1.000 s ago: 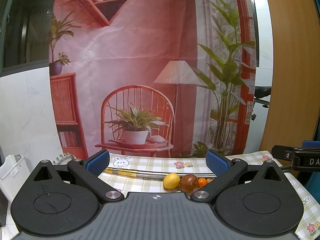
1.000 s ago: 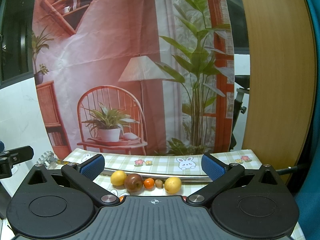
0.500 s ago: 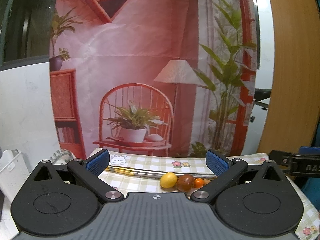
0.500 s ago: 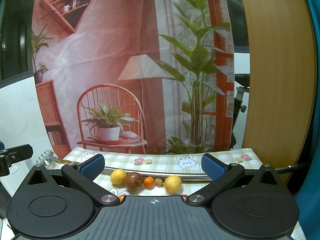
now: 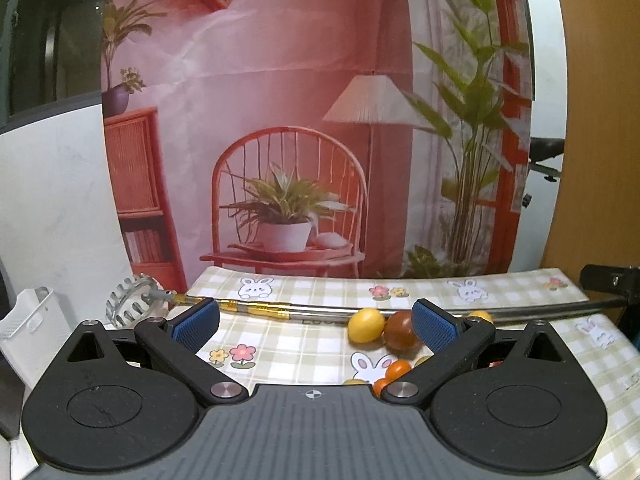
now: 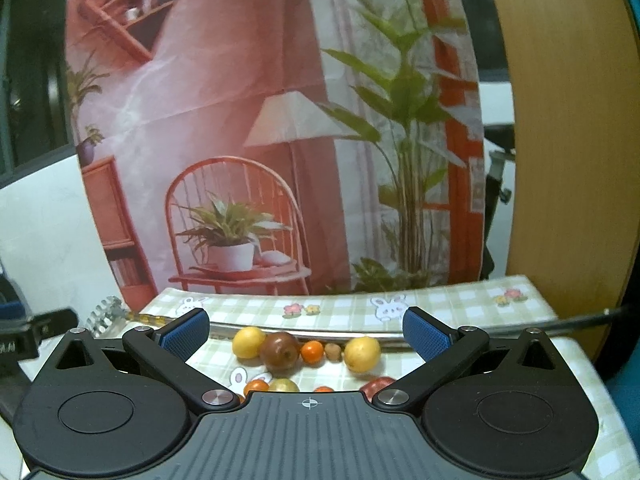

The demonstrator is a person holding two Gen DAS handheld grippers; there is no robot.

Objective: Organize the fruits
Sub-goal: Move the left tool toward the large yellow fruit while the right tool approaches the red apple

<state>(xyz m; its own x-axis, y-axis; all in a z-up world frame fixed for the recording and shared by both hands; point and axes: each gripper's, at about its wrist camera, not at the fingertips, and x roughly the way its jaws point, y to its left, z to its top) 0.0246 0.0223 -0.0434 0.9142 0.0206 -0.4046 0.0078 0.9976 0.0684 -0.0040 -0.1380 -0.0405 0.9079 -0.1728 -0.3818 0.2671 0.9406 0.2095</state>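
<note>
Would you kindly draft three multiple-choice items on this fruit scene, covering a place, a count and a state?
1. The dark red apple in the back row lies:
A. at the row's right end
B. between a yellow lemon and a small orange
C. in a white basket

2. Yellow lemons in that back row:
A. one
B. two
C. four

3. The right gripper is:
A. open, holding nothing
B. shut on the apple
C. shut on a lemon

Answers: 1 B, its neighbours flank it; 2 B, another lemon sits further right; 3 A, its fingers stand wide apart.

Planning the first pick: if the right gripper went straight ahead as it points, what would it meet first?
Probably the dark red apple or small orange fruit between the open jaws of the right gripper; depth is unclear.
</note>
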